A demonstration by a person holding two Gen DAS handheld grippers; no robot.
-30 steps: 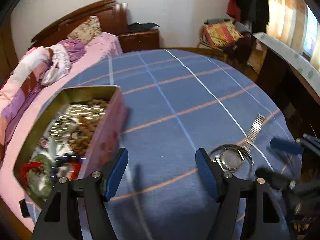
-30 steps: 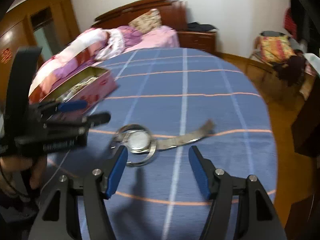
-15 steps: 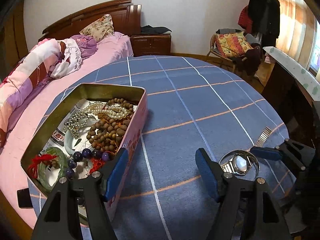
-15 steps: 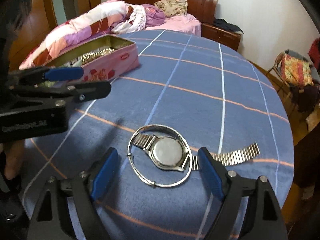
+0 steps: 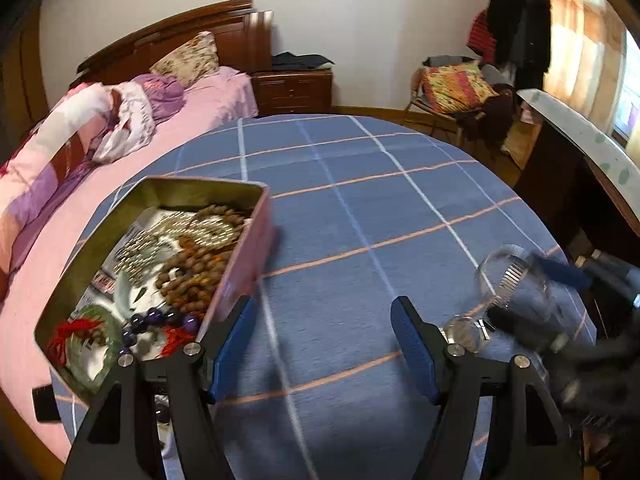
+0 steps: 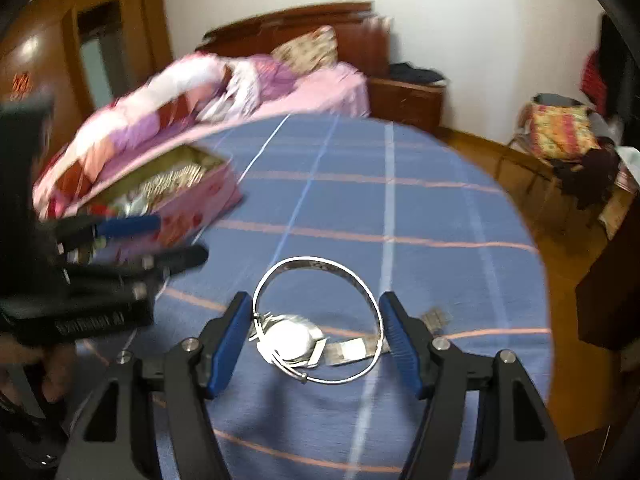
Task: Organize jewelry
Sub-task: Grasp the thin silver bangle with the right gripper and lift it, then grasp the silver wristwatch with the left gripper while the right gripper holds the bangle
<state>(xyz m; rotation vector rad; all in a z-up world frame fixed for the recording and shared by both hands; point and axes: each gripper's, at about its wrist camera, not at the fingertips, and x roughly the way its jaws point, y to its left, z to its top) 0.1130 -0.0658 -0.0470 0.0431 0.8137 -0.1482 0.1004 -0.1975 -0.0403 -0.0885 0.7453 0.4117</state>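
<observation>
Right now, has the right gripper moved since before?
Yes. The right gripper moved forward along the tablecloth; the bangle, earlier ahead, now sits between its fingers.

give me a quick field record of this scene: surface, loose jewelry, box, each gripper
surface: blue checked cloth
loose jewelry: silver bangle overlapping a metal-band watch
box: open pink tin, left side, holding brown beads, pale bead strands, dark purple beads, a green bangle
right gripper: open, fingers either side of bangle and watch
left gripper: open, empty, beside the tin
</observation>
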